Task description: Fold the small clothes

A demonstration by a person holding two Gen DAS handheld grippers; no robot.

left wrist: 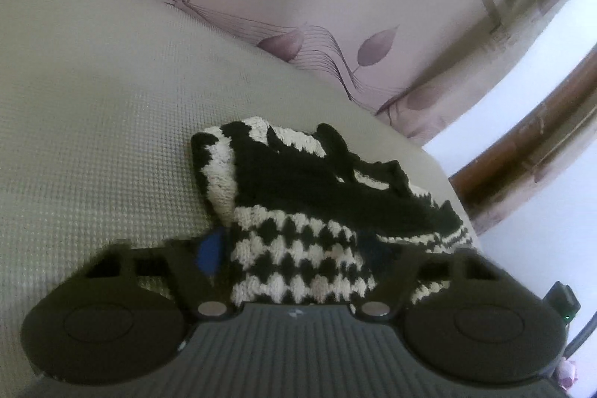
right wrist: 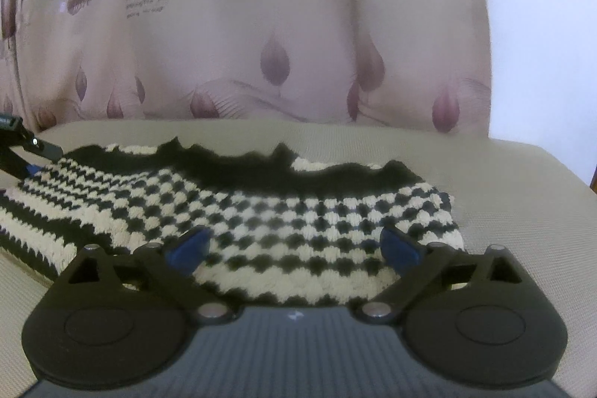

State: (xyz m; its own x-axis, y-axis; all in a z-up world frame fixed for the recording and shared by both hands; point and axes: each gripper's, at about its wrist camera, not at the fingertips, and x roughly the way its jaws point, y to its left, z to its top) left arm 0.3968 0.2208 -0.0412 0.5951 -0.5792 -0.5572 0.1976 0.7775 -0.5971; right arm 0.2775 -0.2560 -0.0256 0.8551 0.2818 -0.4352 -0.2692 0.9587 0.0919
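A small black-and-cream checked knitted garment [left wrist: 298, 211] lies on a beige textured surface [left wrist: 112, 122]. In the left wrist view it is bunched between my left gripper's [left wrist: 294, 248] wide-set fingers; one blue pad [left wrist: 211, 250] shows, the other is hidden by the knit, and whether it grips is unclear. In the right wrist view the garment [right wrist: 261, 211] lies spread flat. My right gripper [right wrist: 294, 245] is open, its blue pads [right wrist: 190, 247] set wide over the near edge of the knit. The left gripper [right wrist: 22, 144] shows at the garment's far left end.
A pink curtain with purple leaf prints [right wrist: 261, 43] hangs just behind the surface. The surface's rounded edge [left wrist: 440, 159] drops off at the right, with a brown wooden rail [left wrist: 522, 144] and white wall beyond.
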